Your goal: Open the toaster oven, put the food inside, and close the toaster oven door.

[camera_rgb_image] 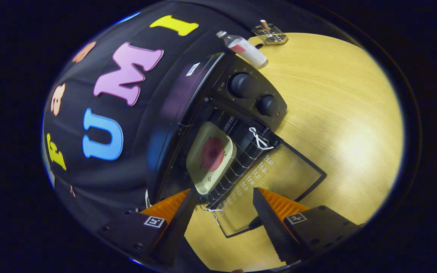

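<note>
- Broadly, the wooden table [340,113] took up most of the scene, pale and grained, with the booth's black cloth wall behind it.
- On it stood the black toaster oven [211,113], seen at a strong tilt, its two round knobs [256,94] on the control panel beside the cavity.
- Its glass door [279,178] hung fully open, folded down flat toward the table, reaching out just ahead of the gripper.
- The wire rack [241,163] sat in the oven mouth, with a white string tied to its front at each end.
- On that rack rested a pale square plate [211,157] carrying the food [213,153], a round reddish piece, so the food was already within the oven opening.
- The gripper [224,197] hovered in front of the rack with its fingers spread apart and nothing between them but the door's edge beyond; they pressed on nothing.
- A clear bottle [243,48] with a white and pink label lay on its side beyond the oven, beside its knob end.
- A small wire stand [269,35] sat at the table's far edge, near the bottle.
</note>
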Motion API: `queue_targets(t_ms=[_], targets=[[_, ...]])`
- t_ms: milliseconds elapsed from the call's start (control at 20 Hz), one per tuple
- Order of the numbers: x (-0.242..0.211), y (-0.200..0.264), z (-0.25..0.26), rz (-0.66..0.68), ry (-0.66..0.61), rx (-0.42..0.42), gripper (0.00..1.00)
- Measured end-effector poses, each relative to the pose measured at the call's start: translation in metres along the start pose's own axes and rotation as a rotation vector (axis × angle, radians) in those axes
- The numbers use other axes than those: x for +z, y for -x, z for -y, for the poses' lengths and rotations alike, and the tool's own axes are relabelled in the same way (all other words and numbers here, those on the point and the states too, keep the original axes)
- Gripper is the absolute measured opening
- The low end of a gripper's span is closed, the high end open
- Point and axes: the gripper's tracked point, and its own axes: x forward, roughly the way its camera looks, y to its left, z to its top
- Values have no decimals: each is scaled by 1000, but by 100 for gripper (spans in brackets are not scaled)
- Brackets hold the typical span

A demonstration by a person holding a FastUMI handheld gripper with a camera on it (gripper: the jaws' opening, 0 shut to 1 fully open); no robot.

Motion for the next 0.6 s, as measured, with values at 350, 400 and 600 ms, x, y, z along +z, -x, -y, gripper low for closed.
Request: queue_targets(t_ms=[350,400,600], targets=[[-31,56,24,-69,458,-46,99],[-33,59,26,-72,506,-52,99],[-49,66,38,-104,680,-96,99]])
